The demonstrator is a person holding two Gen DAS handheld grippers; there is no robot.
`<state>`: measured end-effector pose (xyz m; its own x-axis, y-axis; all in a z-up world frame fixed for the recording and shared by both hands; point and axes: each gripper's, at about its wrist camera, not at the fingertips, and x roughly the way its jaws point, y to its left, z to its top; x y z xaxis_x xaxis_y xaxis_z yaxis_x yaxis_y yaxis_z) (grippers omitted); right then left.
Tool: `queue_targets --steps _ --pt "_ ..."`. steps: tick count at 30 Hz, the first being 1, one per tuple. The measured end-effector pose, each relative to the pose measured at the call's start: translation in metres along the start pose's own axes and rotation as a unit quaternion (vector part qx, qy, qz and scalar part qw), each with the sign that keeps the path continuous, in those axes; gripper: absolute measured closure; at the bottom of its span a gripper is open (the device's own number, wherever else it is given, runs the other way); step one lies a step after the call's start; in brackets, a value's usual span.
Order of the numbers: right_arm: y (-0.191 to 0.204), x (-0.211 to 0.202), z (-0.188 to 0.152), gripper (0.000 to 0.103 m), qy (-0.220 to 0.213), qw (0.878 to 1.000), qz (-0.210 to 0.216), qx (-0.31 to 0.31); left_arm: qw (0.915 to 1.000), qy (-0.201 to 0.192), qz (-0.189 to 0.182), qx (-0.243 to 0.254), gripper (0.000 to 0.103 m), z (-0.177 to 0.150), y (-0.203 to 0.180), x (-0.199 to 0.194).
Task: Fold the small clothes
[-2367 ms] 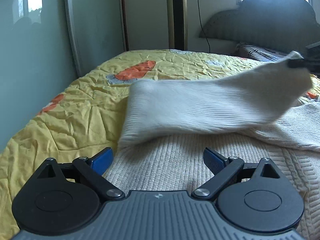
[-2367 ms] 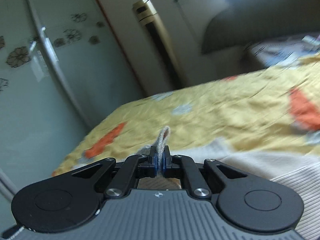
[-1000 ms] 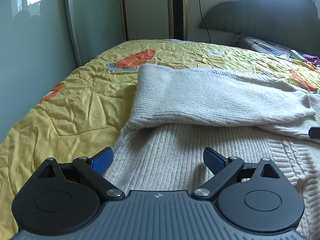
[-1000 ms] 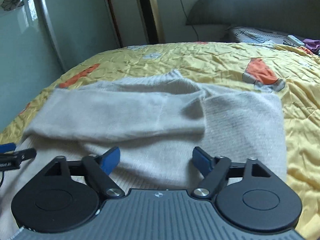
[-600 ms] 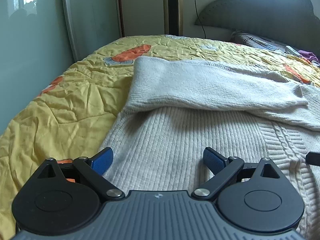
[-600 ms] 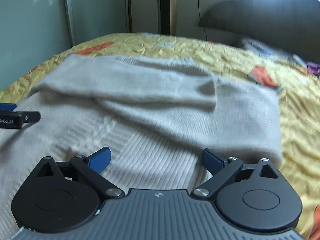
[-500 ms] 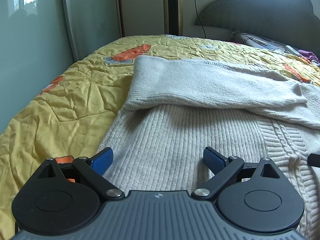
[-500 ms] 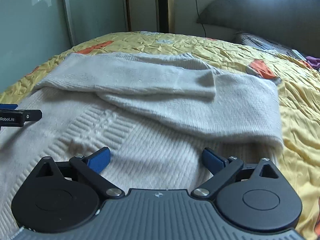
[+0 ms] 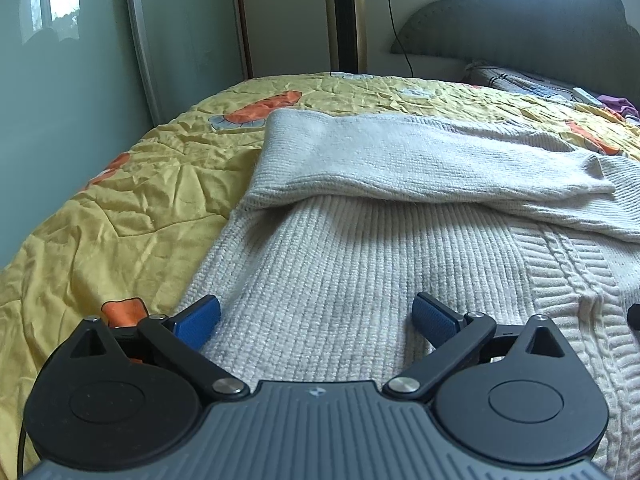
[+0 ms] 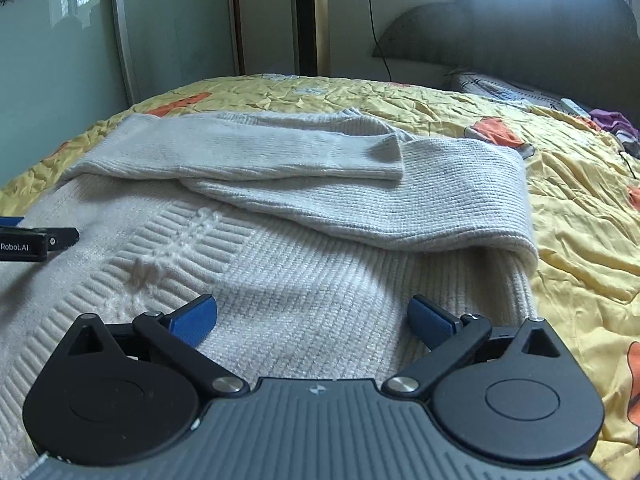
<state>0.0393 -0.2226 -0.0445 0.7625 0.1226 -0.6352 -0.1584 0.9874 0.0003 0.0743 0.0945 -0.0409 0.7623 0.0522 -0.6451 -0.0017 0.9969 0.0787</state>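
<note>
A yellow quilt (image 9: 132, 208) covers the bed below a dark headboard (image 10: 532, 36), beside a gold tower fan (image 9: 346, 16).

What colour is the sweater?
The sweater is cream-white ribbed knit; the right wrist view shows it best.

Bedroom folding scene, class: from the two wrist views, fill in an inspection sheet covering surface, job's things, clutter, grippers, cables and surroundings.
Surface: yellow quilt with orange patches, wrinkled.
Job's things: cream knit sweater lying flat; left sleeve and right sleeve folded across the body, left on top.
Clutter: purple cloth and a white remote near the headboard.
Grippers: left gripper and right gripper open, low over the sweater's lower part, holding nothing.
Cables: black cord down the wall.
Surroundings: gold tower fan, dark headboard, glass sliding door.
</note>
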Motion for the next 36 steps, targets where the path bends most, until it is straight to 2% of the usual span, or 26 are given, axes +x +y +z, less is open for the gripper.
queue_targets --steps 17,26,36 --pt "0.008 -0.012 -0.011 0.0 -0.005 1.0 -0.029 -0.004 1.0 -0.004 0.002 -0.005 0.0 -0.003 0.001 -0.004" --pt "0.009 -0.027 -0.023 0.0 -0.011 0.999 -0.036 0.002 0.9999 -0.001 0.015 0.002 0.0 -0.013 -0.002 -0.016" --pt "0.01 -0.031 -0.027 0.0 -0.01 0.999 -0.034 0.002 1.0 0.0 0.007 0.002 0.0 -0.027 0.001 -0.034"
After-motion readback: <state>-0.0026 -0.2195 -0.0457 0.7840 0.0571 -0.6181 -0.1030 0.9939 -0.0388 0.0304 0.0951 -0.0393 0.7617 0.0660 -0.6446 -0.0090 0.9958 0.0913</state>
